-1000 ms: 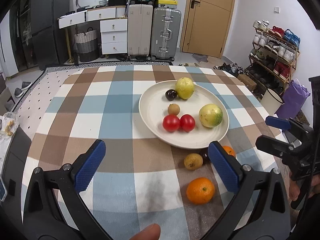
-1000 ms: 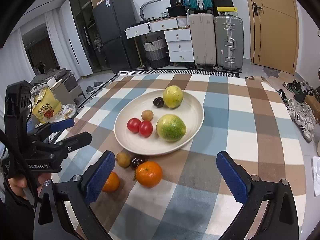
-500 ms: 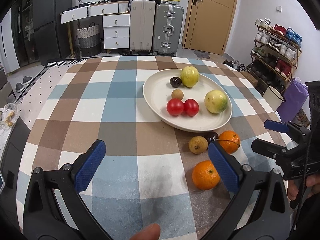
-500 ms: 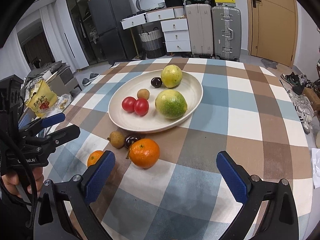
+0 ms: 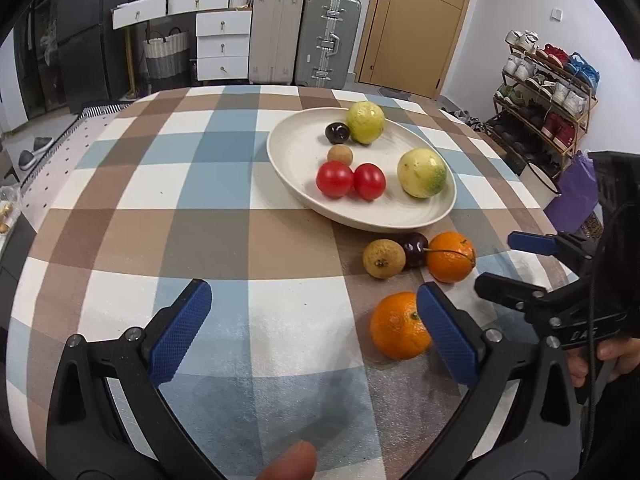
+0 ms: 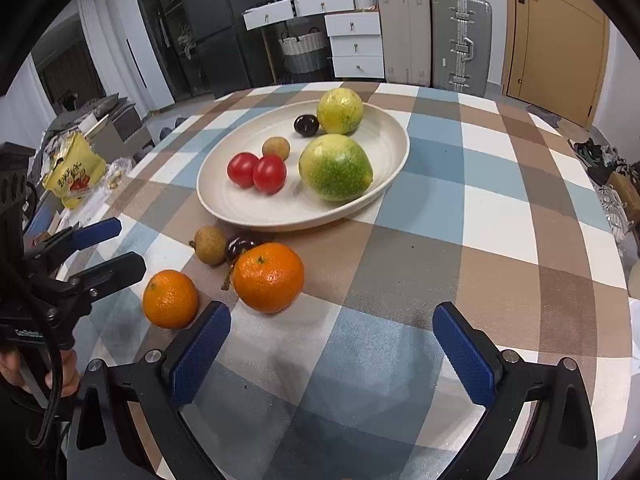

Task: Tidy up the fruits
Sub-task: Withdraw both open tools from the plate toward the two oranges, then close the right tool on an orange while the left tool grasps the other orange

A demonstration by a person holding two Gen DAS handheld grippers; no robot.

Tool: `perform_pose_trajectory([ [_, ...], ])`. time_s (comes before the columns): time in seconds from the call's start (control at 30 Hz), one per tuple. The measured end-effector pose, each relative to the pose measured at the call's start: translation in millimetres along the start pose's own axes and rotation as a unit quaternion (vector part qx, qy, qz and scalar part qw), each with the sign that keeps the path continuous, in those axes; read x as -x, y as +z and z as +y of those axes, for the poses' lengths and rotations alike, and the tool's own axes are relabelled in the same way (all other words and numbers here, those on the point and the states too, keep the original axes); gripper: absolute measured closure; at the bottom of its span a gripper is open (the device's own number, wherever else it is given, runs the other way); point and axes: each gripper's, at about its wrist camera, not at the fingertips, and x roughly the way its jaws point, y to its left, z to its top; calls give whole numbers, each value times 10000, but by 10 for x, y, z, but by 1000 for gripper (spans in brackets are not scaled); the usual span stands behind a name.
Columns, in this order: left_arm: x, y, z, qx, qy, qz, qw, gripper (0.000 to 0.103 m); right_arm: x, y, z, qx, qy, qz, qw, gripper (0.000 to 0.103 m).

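Observation:
A cream plate on the checked tablecloth holds two red tomatoes, two yellow-green fruits, a dark plum and a small brown fruit. In front of the plate lie two oranges, a brown longan and a dark cherry. My left gripper is open and empty; its right finger is beside the nearer orange. My right gripper is open and empty, just short of the oranges.
The table edge curves away on all sides. A yellow snack bag lies at the left beyond the table. Suitcases, white drawers and a door stand behind. A shoe rack is at the right.
Both grippers have moved lower and closer to the loose fruits in front of the plate. The fruits have not moved.

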Motion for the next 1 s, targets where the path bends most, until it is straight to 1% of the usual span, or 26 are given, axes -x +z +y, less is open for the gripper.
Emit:
perform_pose_trajectory([
  [0.07,-13,-2,-14,19,-45,13,10000,1,-51,-1,32,147,-23,85,9999,0],
  [0.2,-35,-12,-96,-206,15,86,9998,1,-125,28,102,321,-123,128,9993,1],
  [0.3,-63,-21,-108,-189,-142,142,9996,1,-176,69,153,406,-116,149,9990,1],
  [0.37,-64,-32,-108,-200,-147,99,9996,1,-205,95,182,465,-92,163,9987,3],
  [0.4,-63,-39,-117,-246,-93,56,9996,1,-215,108,199,501,-74,155,9986,7],
  [0.43,-68,-44,-129,-292,-34,54,9996,1,-227,118,213,531,-48,163,9984,15],
  [0.5,-87,-50,-156,-376,-42,129,9992,1,-263,133,242,589,-6,235,9980,23],
  [0.6,-115,-54,-184,-357,-74,153,9992,1,-265,133,283,677,4,199,9975,29],
  [0.7,-134,-58,-178,-322,-136,180,9992,1,-263,126,289,681,38,158,9975,30],
  [0.77,-134,-60,-174,-345,-173,202,9991,1,-261,123,289,695,63,131,9975,33],
  [0.83,-126,-62,-165,-384,-185,208,9989,1,-250,117,299,731,144,102,9972,41],
  [0.87,-122,-64,-161,-403,-197,211,9988,1,-245,112,304,740,179,77,9971,43],
  [0.93,-112,-71,-152,-418,-224,222,9986,1,-235,104,314,736,280,30,9969,57],
  [0.97,-108,-73,-147,-411,-224,225,9986,1,-225,99,326,737,315,-9,9968,60],
  [1.0,-104,-76,-140,-405,-227,229,9987,1,-220,89,339,754,287,-26,9967,60],
])
